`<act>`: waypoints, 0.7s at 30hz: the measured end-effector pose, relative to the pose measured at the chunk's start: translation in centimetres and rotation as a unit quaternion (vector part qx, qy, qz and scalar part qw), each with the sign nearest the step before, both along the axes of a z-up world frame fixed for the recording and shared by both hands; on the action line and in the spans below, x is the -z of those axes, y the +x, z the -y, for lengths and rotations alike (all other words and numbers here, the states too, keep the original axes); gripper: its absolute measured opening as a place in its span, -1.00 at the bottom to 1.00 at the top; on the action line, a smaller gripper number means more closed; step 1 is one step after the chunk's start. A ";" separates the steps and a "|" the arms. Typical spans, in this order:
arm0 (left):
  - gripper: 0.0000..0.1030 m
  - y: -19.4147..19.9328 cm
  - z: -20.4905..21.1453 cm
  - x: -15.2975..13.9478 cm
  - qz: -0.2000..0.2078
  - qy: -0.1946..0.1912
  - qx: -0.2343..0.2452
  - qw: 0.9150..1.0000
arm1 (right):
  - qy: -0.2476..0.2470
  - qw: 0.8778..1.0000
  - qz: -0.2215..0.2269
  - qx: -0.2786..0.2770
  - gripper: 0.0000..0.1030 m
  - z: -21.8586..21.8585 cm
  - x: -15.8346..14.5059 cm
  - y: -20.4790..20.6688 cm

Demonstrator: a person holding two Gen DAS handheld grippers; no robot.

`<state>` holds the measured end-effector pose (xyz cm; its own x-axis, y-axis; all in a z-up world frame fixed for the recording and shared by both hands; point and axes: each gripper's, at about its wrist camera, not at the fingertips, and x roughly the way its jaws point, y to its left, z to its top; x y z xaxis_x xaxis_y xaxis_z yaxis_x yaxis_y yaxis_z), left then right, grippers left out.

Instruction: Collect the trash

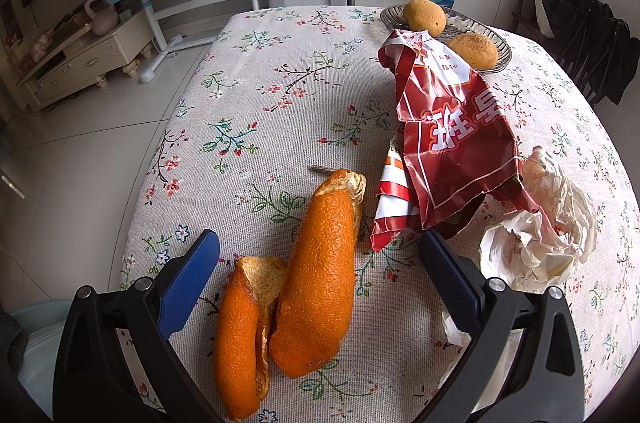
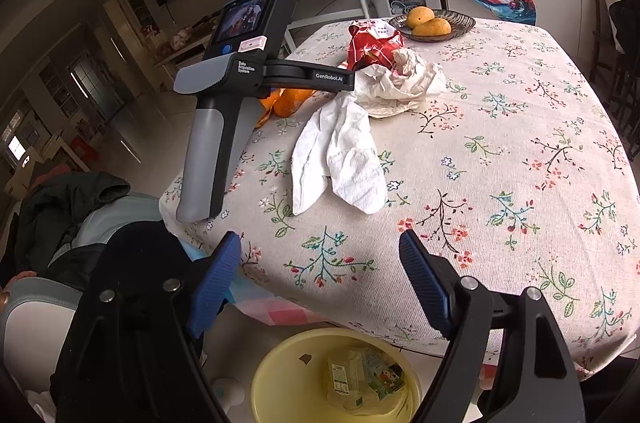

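Orange peel (image 1: pixel 316 287): pitted, slightly glossy outer skin; matt, fibrous pale inside.
Red snack wrapper (image 1: pixel 452 131): glossy, creased plastic film.
Crumpled white paper (image 1: pixel 548 227): thin, matt, wrinkled.
White tissue (image 2: pixel 340 159): soft, matt, embossed texture.
Tablecloth (image 1: pixel 280 95): woven cloth, matt, coarse weave, floral print.
Yellow basin (image 2: pixel 280 375): smooth plastic.
Left gripper (image 1: pixel 320 255): blue ribbed pads, matt black plastic arms, metal screws.
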<state>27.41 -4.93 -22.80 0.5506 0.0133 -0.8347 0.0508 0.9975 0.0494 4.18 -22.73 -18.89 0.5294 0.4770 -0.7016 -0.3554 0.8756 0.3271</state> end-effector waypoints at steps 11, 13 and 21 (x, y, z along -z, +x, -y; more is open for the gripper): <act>0.87 0.0 0.0 0.0 0.000 0.000 0.000 1.000 | -0.004 1.000 -0.001 -0.004 0.52 -0.3 0.1 -0.1; 0.87 0.0 0.0 0.0 0.000 0.000 0.000 1.000 | -0.004 1.000 -0.002 -0.005 0.52 -0.3 0.1 0.0; 0.87 0.0 0.0 0.0 0.000 0.000 0.000 1.000 | -0.006 1.000 -0.003 -0.006 0.52 -0.4 0.3 -0.1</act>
